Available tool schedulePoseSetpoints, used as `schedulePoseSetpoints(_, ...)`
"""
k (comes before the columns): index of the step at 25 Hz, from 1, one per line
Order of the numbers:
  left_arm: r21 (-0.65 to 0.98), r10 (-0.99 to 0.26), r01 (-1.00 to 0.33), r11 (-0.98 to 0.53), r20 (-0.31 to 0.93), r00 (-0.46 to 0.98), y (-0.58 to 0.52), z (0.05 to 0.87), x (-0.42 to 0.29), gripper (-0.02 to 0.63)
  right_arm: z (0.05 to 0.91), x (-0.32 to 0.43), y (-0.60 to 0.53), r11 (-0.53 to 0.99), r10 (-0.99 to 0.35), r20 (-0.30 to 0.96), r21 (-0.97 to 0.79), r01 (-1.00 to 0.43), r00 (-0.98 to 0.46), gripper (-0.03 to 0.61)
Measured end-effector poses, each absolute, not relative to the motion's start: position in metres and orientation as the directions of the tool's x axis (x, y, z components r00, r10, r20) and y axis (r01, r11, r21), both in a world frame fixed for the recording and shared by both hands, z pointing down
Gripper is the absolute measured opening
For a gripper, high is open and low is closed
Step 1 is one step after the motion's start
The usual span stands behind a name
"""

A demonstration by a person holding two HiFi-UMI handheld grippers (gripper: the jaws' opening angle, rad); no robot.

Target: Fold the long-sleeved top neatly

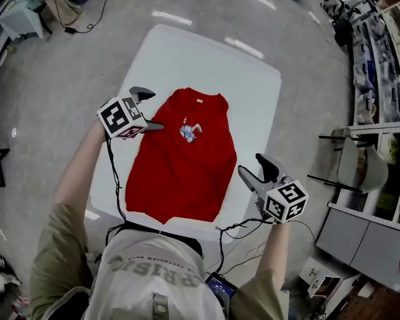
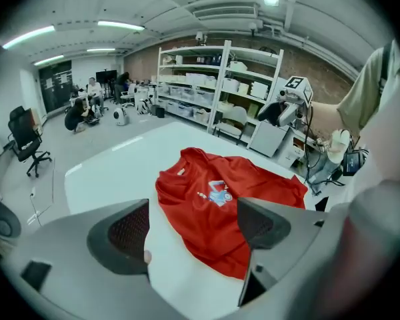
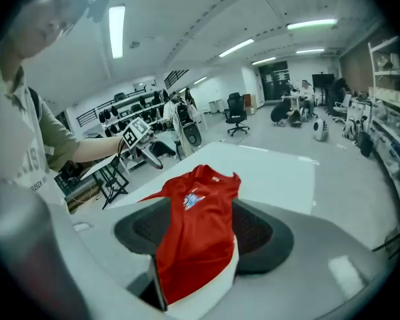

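One red top (image 1: 183,159) is lying flat and front up on the white table (image 1: 187,59), its collar pointing away from the person and its small chest print showing. Both tools are hanging clear of the cloth with jaws spread apart, gripping nothing: the left gripper (image 1: 153,109) is hovering by the shoulder on the person's left, while the right gripper (image 1: 251,165) is hovering just off the opposite side, near the hem

One red top (image 1: 180,162), one white table (image 1: 253,85), two grippers: left gripper (image 1: 152,110), right gripper (image 1: 252,166).
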State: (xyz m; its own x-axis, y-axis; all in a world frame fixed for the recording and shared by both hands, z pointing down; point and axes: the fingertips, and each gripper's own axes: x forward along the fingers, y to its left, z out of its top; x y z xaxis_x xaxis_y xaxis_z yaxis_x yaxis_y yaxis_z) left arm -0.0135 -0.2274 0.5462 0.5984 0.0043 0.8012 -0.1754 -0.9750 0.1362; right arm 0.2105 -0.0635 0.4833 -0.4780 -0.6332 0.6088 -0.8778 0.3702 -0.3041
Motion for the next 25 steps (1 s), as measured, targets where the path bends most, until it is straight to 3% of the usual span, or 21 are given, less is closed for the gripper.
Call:
schedulePoseSetpoints(5, 0.133, -0.019, -0.212, -0.968, 0.806, 0.591, -0.261, 0.564, 0.012, 0.394, 0.497, 0.232, -0.139, 0.389, -0.641, 0.584, -0.311, -0.867, -0.498, 0.287)
schedulePoseSetpoints(11, 0.170, 0.030, -0.212, -0.962, 0.842, 0.539, -0.276, 0.600, 0.033, 0.394, 0.560, 0.226, -0.203, 0.388, -0.550, 0.613, -0.415, -0.823, -0.568, 0.287)
schedulePoseSetpoints(25, 0.247, 0.121, -0.187, -0.951, 0.852, 0.510, -0.284, 0.645, 0.053, 0.393, 0.641, 0.213, -0.246, 0.321, -0.388, 0.694, -0.515, -0.795, -0.606, 0.274)
